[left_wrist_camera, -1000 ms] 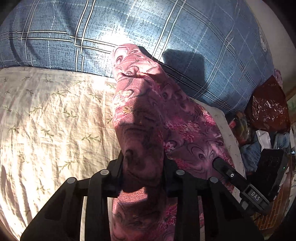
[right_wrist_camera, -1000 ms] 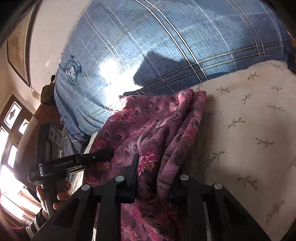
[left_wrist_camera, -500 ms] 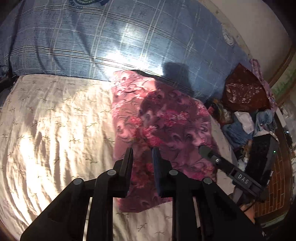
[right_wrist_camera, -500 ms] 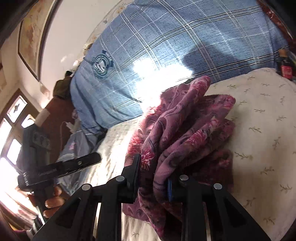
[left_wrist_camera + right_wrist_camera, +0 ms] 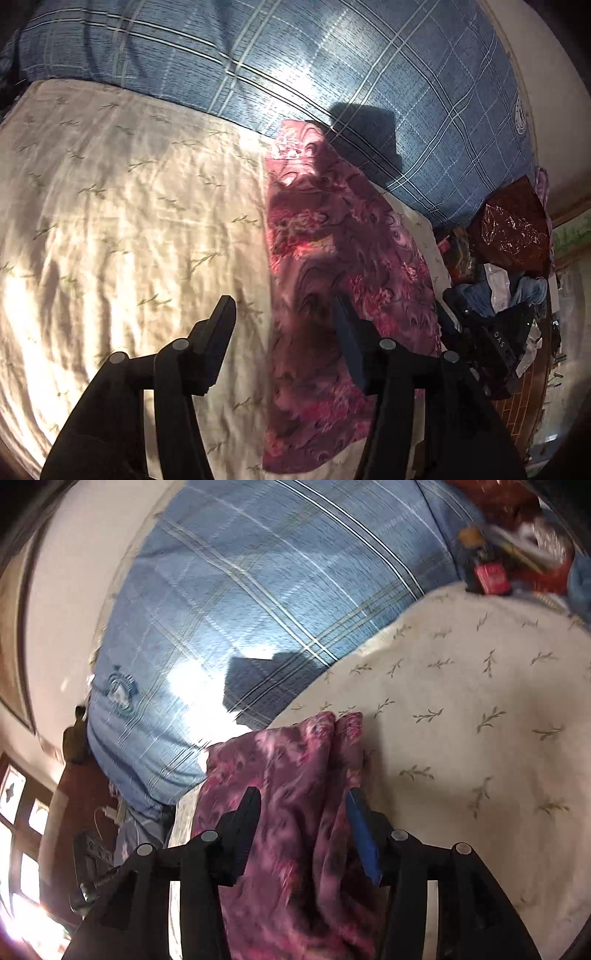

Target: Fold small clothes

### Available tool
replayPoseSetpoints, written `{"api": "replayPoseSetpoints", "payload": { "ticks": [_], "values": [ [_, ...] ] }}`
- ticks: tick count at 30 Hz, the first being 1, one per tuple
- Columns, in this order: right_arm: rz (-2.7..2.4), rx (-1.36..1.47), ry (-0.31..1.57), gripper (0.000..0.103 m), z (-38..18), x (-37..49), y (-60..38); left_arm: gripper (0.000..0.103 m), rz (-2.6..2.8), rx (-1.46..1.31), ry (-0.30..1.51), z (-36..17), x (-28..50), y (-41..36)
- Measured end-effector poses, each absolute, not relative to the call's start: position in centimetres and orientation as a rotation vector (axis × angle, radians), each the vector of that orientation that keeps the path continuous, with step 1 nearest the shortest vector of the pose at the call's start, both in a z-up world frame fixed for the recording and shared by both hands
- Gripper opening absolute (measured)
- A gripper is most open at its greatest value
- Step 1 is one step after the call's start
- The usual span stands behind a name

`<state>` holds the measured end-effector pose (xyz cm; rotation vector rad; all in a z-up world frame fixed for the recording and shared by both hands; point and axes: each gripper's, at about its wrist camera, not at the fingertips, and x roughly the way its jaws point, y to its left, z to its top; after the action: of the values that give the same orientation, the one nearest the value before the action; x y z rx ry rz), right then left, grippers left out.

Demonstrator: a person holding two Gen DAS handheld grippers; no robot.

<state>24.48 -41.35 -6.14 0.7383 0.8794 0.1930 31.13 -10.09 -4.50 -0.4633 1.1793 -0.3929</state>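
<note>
Sunlit bed sheet (image 5: 122, 229) carries the pink cloth (image 5: 332, 280) running lengthwise from lower centre to upper centre. Left tool (image 5: 282, 314) and right tool (image 5: 303, 805) gape wide, empty, both straddling its near end.

Hard sunlight is thrown across the bedsheet (image 5: 110, 229) and blue checked pillow (image 5: 332, 74), with glare blown out at left. A blocky shadow is cast on the pillow. Right wrist view is motion-blurred; edges are fisheye-bent, corners vignetted.
</note>
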Motion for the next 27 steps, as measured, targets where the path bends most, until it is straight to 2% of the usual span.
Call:
{"api": "replayPoseSetpoints", "payload": {
  "ticks": [1,3,7,9,10,12,15,16,17,18,19,20,22,24,26,27],
  "values": [
    [0.186,0.727,0.911,0.050,-6.8,25.8,-41.1,0.053,-0.400,-0.454,1.197,-5.0,32.0,-11.1],
    [0.262,0.668,0.940,0.010,-7.0,28.0,-40.0,0.053,-0.414,-0.453,1.229,-5.8,33.7,-12.9],
    [0.383,0.489,0.738,0.011,-2.4,29.7,-38.1,0.053,-0.383,-0.375,1.130,-5.4,35.4,-14.6],
    [0.360,0.449,0.780,0.011,-3.4,31.4,-37.9,0.053,-0.352,-0.374,1.147,-6.9,36.4,-14.8],
    [0.320,0.420,0.874,0.011,-5.0,32.7,-37.7,0.054,-0.342,-0.386,1.164,-7.6,36.8,-14.6],
    [0.271,0.427,1.080,0.014,-8.5,34.3,-37.9,0.054,-0.359,-0.400,1.163,-7.7,36.9,-14.2],
    [0.332,0.620,0.947,0.023,-7.2,31.7,-40.6,0.054,-0.400,-0.393,1.154,-6.4,36.0,-13.1],
    [0.355,0.694,0.916,0.036,-7.2,30.5,-41.8,0.054,-0.419,-0.394,1.157,-6.1,35.5,-12.7],
    [0.374,0.777,0.887,0.058,-7.2,29.2,-43.1,0.054,-0.442,-0.403,1.168,-6.0,35.0,-12.4],
    [0.374,0.823,0.873,0.065,-7.5,28.3,-44.0,0.054,-0.473,-0.423,1.185,-5.9,34.6,-12.2],
    [0.381,0.847,0.874,0.068,-8.0,27.5,-44.6,0.055,-0.508,-0.454,1.202,-6.1,34.1,-12.1],
    [0.393,0.850,0.895,0.068,-8.6,26.9,-45.0,0.062,-0.533,-0.476,1.217,-6.3,33.7,-12.0],
    [0.403,0.832,0.924,0.065,-9.6,26.3,-45.1,0.070,-0.550,-0.501,1.232,-6.8,33.2,-12.3],
    [0.482,0.788,0.900,0.069,-9.3,25.9,-44.1,0.075,-0.554,-0.520,1.254,-7.5,33.0,-13.0],
    [0.626,0.795,0.967,0.068,-9.6,26.6,-41.6,0.083,-0.554,-0.551,1.273,-8.0,33.0,-13.5],
    [0.633,0.716,0.998,0.068,-9.4,27.2,-39.9,0.083,-0.549,-0.551,1.267,-7.9,33.0,-13.7]
  ]
}}
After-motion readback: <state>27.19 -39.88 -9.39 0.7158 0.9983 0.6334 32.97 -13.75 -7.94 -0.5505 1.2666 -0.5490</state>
